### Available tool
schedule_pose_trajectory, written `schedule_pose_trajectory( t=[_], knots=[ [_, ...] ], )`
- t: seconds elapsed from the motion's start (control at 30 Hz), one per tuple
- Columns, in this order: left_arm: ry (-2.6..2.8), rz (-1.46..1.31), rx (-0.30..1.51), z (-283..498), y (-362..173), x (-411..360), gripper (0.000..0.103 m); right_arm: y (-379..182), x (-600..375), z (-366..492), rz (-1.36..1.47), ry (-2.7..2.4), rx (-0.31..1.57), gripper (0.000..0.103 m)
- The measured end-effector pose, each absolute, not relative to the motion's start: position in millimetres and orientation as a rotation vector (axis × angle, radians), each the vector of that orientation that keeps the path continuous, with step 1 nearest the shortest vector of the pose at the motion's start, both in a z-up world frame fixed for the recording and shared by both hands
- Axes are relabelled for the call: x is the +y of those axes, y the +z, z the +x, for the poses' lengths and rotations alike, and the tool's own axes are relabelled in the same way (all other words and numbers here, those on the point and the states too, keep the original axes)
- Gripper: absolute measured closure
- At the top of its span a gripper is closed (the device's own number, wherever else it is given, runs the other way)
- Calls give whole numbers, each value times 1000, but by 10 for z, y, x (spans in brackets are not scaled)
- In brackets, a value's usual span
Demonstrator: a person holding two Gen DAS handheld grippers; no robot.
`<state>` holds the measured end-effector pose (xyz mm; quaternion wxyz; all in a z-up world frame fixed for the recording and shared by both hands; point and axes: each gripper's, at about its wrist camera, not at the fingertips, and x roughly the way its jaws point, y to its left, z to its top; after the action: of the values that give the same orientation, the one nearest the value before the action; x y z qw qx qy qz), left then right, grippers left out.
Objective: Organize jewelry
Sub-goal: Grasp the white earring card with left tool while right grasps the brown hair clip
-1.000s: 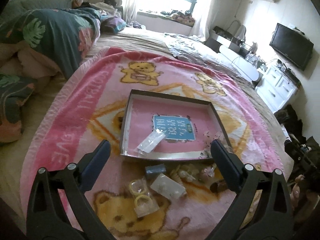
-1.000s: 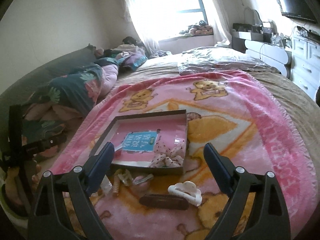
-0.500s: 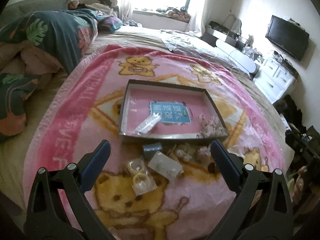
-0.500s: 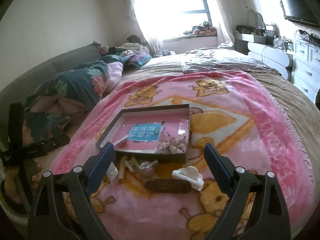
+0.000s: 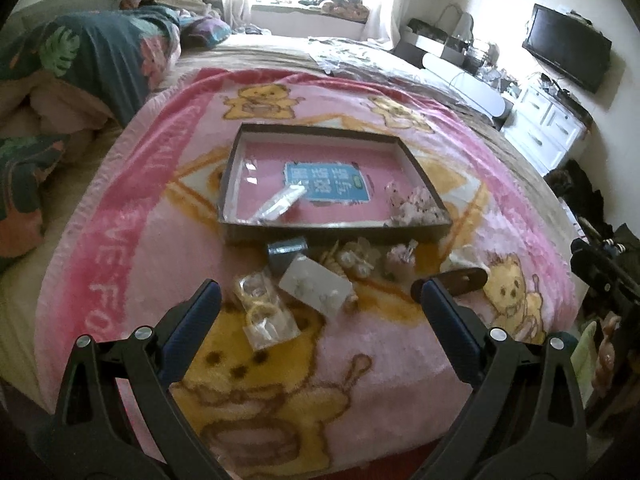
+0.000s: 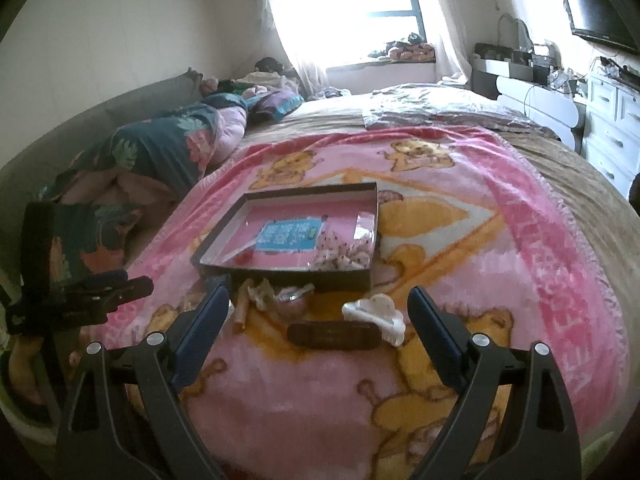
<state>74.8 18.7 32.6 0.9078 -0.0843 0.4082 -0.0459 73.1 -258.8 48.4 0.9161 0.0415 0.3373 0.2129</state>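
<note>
A shallow dark box with a pink floor lies on the pink bear blanket. Inside are a clear bag and a spotted fabric piece. In front of it lie loose items: a bag of rings, a clear packet, a grey roll, a brown hair clip and a white claw clip. My left gripper is open and empty above the bags. My right gripper is open and empty above the brown clip.
A folded leaf-print quilt lies at the left of the bed. A white dresser and a TV stand at the right. The left gripper shows at the left edge of the right wrist view.
Both grippers have pulled back and risen from the box, so the box and loose items look smaller and farther. Both stay open and empty.
</note>
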Motion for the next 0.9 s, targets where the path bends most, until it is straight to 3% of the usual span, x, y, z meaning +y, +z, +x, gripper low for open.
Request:
schedule_pose_trajectory(
  t=[0.6, 0.7, 0.9],
  knots=[
    [-243, -373, 1029, 828, -319, 56, 10, 71, -2593, 705, 75, 418, 791, 13],
    [-249, -427, 1046, 931, -410, 57, 17, -15, -2604, 731, 84, 408, 811, 13],
    [-220, -539, 1072, 1169, -568, 144, 22, -190, -2593, 807, 94, 390, 847, 13]
  ],
)
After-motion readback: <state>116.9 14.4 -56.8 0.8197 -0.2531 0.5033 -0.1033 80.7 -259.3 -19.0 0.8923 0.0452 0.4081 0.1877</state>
